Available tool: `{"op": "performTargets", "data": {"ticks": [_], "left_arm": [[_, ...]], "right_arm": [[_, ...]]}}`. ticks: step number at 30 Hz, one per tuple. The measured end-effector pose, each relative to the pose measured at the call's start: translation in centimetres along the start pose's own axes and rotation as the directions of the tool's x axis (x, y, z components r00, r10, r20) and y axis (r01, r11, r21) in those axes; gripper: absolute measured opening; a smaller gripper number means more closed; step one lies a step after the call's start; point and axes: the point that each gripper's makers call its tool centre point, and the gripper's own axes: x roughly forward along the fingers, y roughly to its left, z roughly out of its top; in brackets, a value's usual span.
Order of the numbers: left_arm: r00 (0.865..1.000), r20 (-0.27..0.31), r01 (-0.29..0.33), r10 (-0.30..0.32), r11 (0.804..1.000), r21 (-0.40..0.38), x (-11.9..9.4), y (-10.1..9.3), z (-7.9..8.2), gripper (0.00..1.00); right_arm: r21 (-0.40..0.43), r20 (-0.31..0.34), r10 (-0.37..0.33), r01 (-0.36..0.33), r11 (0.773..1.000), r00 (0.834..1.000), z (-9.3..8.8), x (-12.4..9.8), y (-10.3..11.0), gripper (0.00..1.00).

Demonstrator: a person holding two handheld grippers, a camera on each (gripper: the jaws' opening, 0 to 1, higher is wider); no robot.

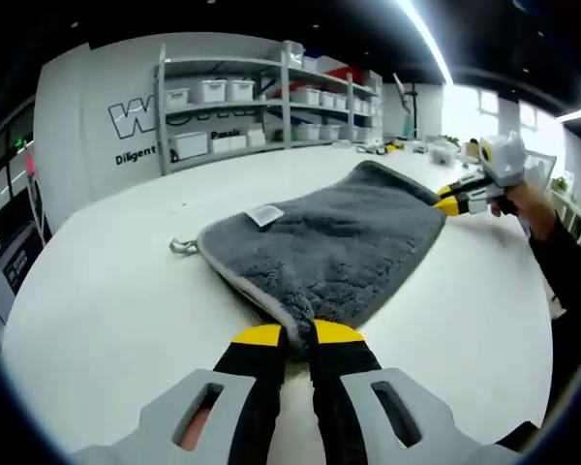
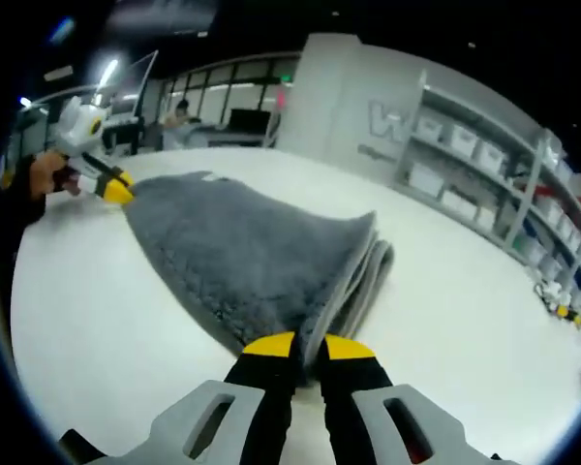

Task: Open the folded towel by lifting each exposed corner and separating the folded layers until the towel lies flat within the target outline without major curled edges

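Note:
A grey plush towel [image 1: 339, 242] lies folded on the round white table [image 1: 107, 300], with a white label [image 1: 264, 214] and a small hanging loop [image 1: 182, 247] at its far left edge. My left gripper [image 1: 298, 335] is shut on the towel's near corner. Across the cloth, the right gripper [image 1: 449, 200], held by a hand [image 1: 525, 201], pinches the far right corner. In the right gripper view, my right gripper [image 2: 308, 347] is shut on a corner of the towel [image 2: 242, 252], and stacked folded layers [image 2: 370, 276] show at its right. The left gripper [image 2: 114, 187] grips the far corner.
Metal shelves with white bins [image 1: 271, 97] stand behind the table against a lettered wall. Small items [image 1: 436, 147] sit at the table's far end. In the right gripper view, shelves [image 2: 484, 165] line the right side and a person [image 2: 182, 111] stands far back near desks.

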Motion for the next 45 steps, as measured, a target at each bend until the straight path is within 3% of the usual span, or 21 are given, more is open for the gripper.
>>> {"op": "performTargets", "data": {"ticks": [7, 12, 16, 24, 40, 45], "left_arm": [[1.000, -0.011, 0.005, -0.005, 0.999, 0.036, -0.2, -0.3, -0.1, 0.08], [1.000, -0.017, 0.016, -0.015, 0.998, 0.059, -0.4, -0.8, -0.2, 0.08], [0.998, -0.036, 0.046, -0.043, 0.995, 0.092, -0.7, -1.8, -0.3, 0.07], [0.996, -0.053, 0.075, -0.069, 0.989, 0.128, -1.1, -3.3, -0.6, 0.07], [0.993, -0.050, 0.118, -0.111, 0.977, 0.175, -1.0, -6.0, -0.5, 0.07], [0.991, -0.043, 0.135, -0.129, 0.973, 0.188, -1.0, -7.6, -0.4, 0.06]], "right_arm": [[-0.024, -0.026, 0.032, -0.033, 0.999, 0.999, 0.1, 0.2, -0.1, 0.03], [-0.059, -0.084, 0.065, -0.070, 0.996, 0.994, 0.4, 0.4, -0.3, 0.03], [-0.093, -0.139, 0.057, -0.071, 0.993, 0.989, 0.4, 1.3, -0.9, 0.03], [-0.073, -0.209, 0.057, -0.073, 0.995, 0.976, 0.9, 3.5, -2.3, 0.02], [-0.136, -0.335, 0.049, -0.099, 0.986, 0.941, 1.7, 6.5, -3.9, 0.01], [-0.168, -0.390, 0.051, -0.125, 0.978, 0.920, 2.1, 8.0, -4.8, 0.01]]}}
